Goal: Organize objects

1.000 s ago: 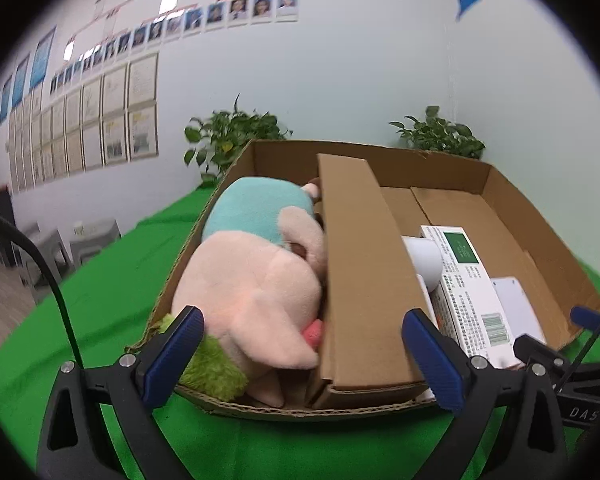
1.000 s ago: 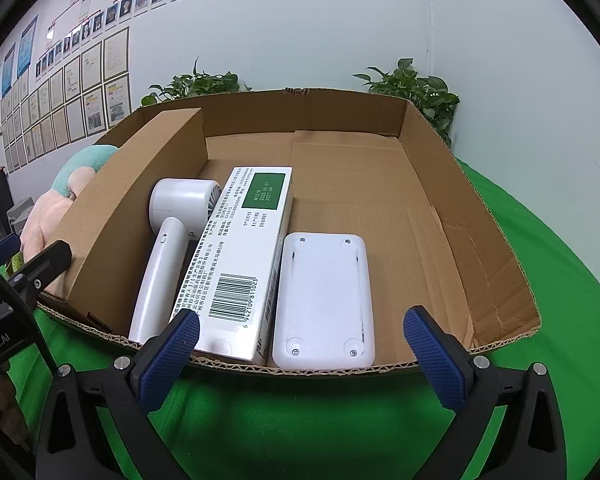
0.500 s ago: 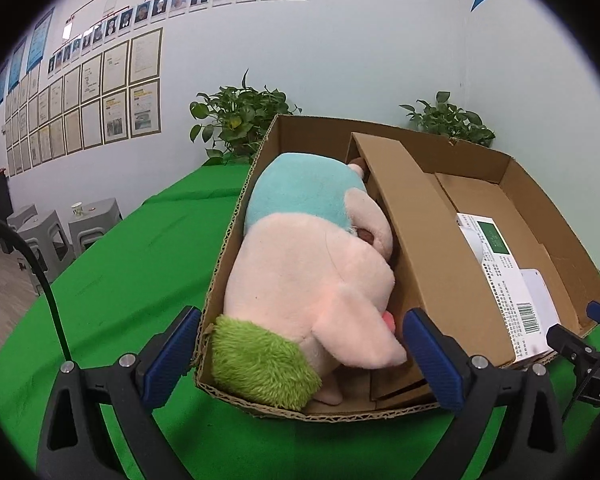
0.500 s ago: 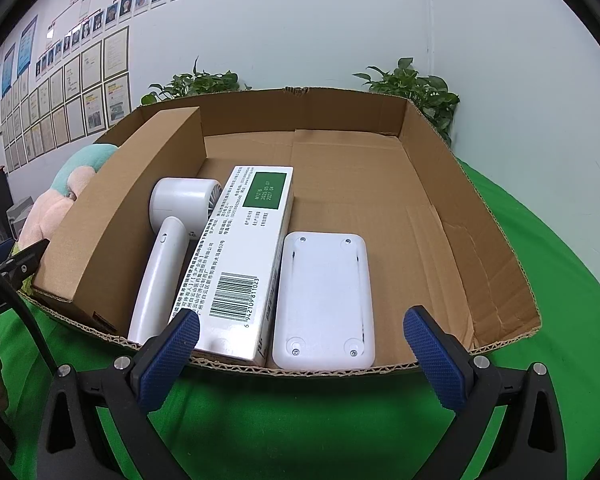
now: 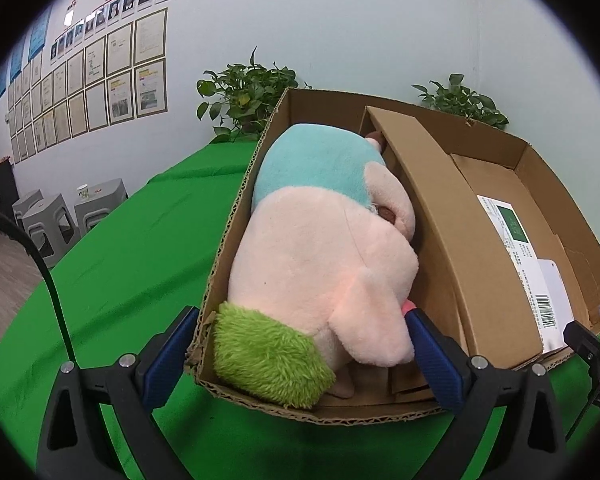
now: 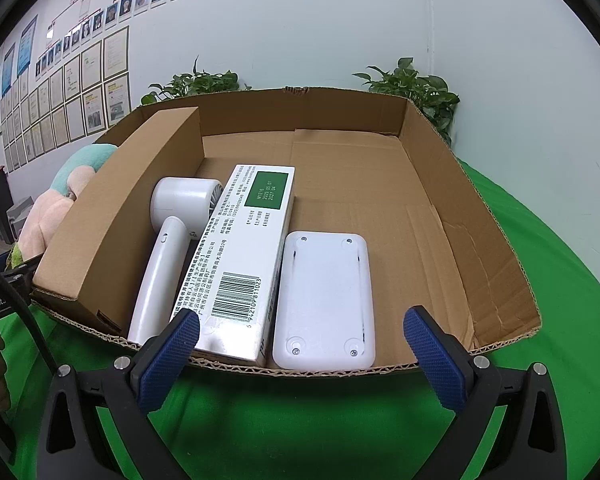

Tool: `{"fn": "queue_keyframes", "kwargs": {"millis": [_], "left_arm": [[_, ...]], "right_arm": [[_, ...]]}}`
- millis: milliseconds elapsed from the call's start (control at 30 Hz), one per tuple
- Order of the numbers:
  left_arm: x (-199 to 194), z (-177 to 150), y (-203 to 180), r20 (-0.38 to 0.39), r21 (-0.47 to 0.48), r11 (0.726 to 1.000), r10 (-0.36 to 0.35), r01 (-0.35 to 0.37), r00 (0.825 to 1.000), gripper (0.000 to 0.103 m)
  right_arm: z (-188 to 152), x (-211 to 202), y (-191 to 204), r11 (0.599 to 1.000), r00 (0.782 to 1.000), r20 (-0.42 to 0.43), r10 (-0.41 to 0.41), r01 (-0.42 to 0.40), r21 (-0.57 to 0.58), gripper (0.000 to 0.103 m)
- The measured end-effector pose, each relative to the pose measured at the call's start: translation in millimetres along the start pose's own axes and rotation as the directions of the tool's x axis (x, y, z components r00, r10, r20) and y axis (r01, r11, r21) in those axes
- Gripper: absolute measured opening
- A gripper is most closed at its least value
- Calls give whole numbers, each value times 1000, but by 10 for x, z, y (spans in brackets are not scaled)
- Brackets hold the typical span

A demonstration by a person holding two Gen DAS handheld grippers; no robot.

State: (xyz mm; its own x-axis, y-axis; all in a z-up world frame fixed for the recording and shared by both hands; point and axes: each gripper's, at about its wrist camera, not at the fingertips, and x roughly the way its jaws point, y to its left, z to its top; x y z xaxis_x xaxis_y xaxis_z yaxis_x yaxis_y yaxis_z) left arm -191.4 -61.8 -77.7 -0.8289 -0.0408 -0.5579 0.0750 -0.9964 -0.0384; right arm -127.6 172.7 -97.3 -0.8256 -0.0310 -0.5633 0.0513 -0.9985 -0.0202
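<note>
My left jaws [image 5: 300,354] stand wide apart with nothing between them, low at the near end of the cardboard box [image 5: 516,142], over its narrow left compartment. That differs from a second ago, when they faced the divider; the view has since slid left and closer, so the plush toy [image 5: 320,264] now fills most of the frame. The toy lies inside the left compartment, pink body up, teal part toward the far wall, green tuft at the near corner by my left pad. The divider [image 5: 440,216] runs along its right side, touching it. My right jaws [image 6: 302,350] are also spread wide and empty, hovering just in front of the box's near edge, and that view is unchanged from a second ago. In the wide right compartment three things lie side by side against the near wall: a white handheld fan [image 6: 172,240] next to the divider, a long white carton [image 6: 240,260] touching it, and a white flat device [image 6: 326,300] just beside the carton. The box sits on the green counter [image 6: 300,420]. Potted plants [image 6: 416,88] stand behind the box by the wall.
</note>
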Motion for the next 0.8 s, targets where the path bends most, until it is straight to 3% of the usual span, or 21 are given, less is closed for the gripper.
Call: {"fn": "queue_keyframes", "kwargs": {"millis": [800], "left_arm": [[-40,-9,-18,16,6,999,41,-41,999,100]], "right_arm": [[-2,-4,3,1000,1000,0,0,0,0,103]]}}
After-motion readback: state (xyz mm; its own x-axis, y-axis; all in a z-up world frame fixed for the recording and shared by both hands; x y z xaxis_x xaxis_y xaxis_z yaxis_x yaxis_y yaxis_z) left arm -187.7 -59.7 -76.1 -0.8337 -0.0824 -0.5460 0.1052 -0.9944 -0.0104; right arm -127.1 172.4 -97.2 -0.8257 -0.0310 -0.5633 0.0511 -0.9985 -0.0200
